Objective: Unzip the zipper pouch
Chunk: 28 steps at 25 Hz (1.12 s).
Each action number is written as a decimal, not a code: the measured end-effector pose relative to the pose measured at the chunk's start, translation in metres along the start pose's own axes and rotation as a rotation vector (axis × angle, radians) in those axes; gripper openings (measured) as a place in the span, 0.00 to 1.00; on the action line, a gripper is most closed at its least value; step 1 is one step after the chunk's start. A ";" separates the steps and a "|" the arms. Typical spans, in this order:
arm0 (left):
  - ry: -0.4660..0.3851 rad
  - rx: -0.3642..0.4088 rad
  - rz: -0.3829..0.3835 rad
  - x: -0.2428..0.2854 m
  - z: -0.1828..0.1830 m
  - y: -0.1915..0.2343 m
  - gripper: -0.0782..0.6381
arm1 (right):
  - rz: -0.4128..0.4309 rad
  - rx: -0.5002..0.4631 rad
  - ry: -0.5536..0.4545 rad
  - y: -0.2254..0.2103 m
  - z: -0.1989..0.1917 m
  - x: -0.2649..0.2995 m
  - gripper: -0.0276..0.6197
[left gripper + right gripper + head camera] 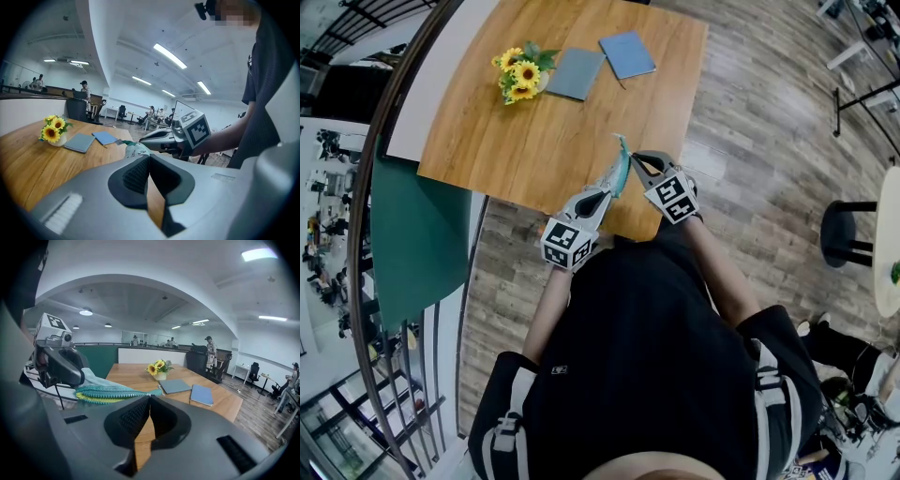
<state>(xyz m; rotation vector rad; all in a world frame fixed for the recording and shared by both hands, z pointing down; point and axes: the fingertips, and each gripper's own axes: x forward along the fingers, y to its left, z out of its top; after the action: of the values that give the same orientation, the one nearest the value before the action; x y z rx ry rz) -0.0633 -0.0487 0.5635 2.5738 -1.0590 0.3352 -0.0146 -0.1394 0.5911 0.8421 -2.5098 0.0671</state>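
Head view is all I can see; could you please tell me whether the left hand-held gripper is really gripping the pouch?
Observer: Yes. The left gripper view shows the left hand-held gripper with its jaws together on one end of the pouch.
Operator: And the right one?
Observer: The right hand-held gripper pinches the opposite tip, jaws together.
Operator: Is the zip open?
Observer: The zip looks closed along its visible length.

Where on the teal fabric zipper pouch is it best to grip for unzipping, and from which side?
Pinch the teal fabric zipper pouch at its two narrow ends, coming in from opposite sides along its length. It is long and flat, and the zipper seems to run end to end.
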 end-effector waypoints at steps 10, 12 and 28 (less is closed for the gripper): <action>-0.007 -0.005 -0.014 -0.005 -0.001 -0.002 0.12 | -0.012 -0.002 0.004 -0.001 0.003 0.004 0.05; -0.009 -0.005 -0.018 -0.005 -0.001 -0.003 0.12 | -0.016 0.000 0.007 -0.003 0.002 0.004 0.05; -0.015 -0.003 -0.025 -0.005 0.004 -0.006 0.12 | -0.036 0.017 0.010 -0.021 0.003 0.005 0.05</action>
<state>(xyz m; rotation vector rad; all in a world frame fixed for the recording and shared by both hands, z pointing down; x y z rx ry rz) -0.0625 -0.0432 0.5573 2.5882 -1.0313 0.3080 -0.0074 -0.1594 0.5880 0.8917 -2.4873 0.0803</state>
